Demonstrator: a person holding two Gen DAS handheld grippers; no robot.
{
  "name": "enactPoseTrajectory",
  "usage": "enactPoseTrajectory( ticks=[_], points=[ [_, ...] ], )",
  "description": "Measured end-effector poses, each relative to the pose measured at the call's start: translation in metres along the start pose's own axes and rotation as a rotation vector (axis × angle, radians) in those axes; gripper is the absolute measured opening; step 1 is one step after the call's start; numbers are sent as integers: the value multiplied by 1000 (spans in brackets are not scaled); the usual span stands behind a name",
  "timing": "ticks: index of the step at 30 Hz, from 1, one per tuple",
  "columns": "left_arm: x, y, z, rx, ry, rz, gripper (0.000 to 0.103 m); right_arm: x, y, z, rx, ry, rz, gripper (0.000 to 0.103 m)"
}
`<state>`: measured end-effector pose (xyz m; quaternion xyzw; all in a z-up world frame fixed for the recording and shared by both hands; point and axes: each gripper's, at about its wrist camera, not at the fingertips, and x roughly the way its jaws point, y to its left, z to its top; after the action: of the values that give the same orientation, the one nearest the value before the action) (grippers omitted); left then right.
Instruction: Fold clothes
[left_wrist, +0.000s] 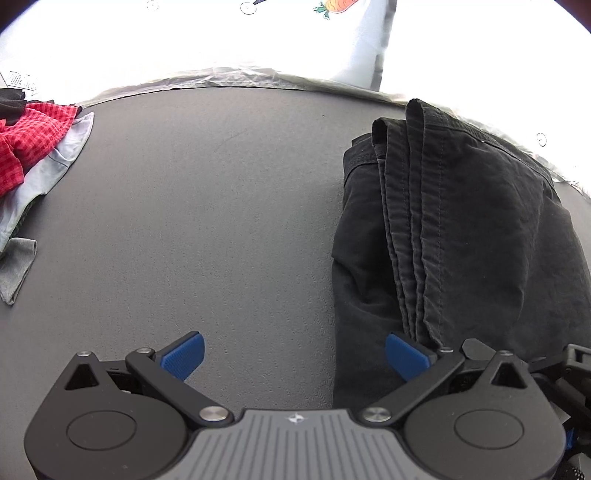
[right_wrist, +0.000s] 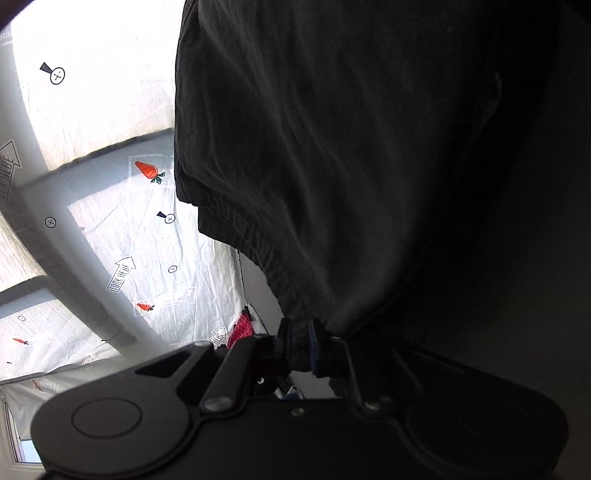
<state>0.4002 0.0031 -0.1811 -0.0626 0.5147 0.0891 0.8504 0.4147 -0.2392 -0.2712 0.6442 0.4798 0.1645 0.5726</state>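
Left wrist view
- Left gripper (left_wrist: 293, 356): jaws spread wide, nothing between them; it points steeply down at the table.
- Pads (left_wrist: 183, 355): blue and ribbed; the left one is over bare table, the right one touches or just overlaps the near edge of the garment, and which cannot be told.
- Table (left_wrist: 207, 206): grey, matt, bare in the middle.
- Garment (left_wrist: 461, 236): black, on the right part of the table, folded so that several stitched edges lie stacked in a ridge running away from the camera; its near end reaches the gripper body.
- Pile (left_wrist: 33, 147): at the left table edge, well apart from the garment; red checked cloth on top, pale blue cloth under it, a grey piece nearest the camera, something black at the far side.
- Sheet (left_wrist: 351, 48): white, beyond the far table edge, strongly overexposed, with a carrot print.

Right wrist view
- Right gripper (right_wrist: 300, 349): jaws drawn nearly together, pinching a gathered fold of the garment (right_wrist: 351, 147).
- Garment: fills the upper and right part of the view; a seamed, puckered edge runs down to the jaws.
- Sheet (right_wrist: 155, 236): white, behind on the left, printed with carrots, arrows and small circled crosses.
- Pile (right_wrist: 242, 328): a small patch of red check just left of the fingers, in the distance.
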Motion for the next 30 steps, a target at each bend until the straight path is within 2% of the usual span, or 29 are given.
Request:
enactPoseTrajectory(
  ticks=[5,10,15,20,25,30],
  points=[
    [3,-4,6,-4,2,-52,103,-2,13,-1,-31,-2,-32,11],
    [5,-18,20,58,-4,-64,103,-20,39,8,-90,-79,8,11],
    [13,-35,40,104,6,-41,103,-35,39,37,-19,-139,60,11],
    [28,-54,61,139,19,5,103,-36,46,79,0,-149,32,13],
    [48,-77,73,186,31,28,103,-15,55,111,-10,-109,19,15],
    [60,-81,76,181,57,37,103,33,49,114,15,26,11,15]
  ],
)
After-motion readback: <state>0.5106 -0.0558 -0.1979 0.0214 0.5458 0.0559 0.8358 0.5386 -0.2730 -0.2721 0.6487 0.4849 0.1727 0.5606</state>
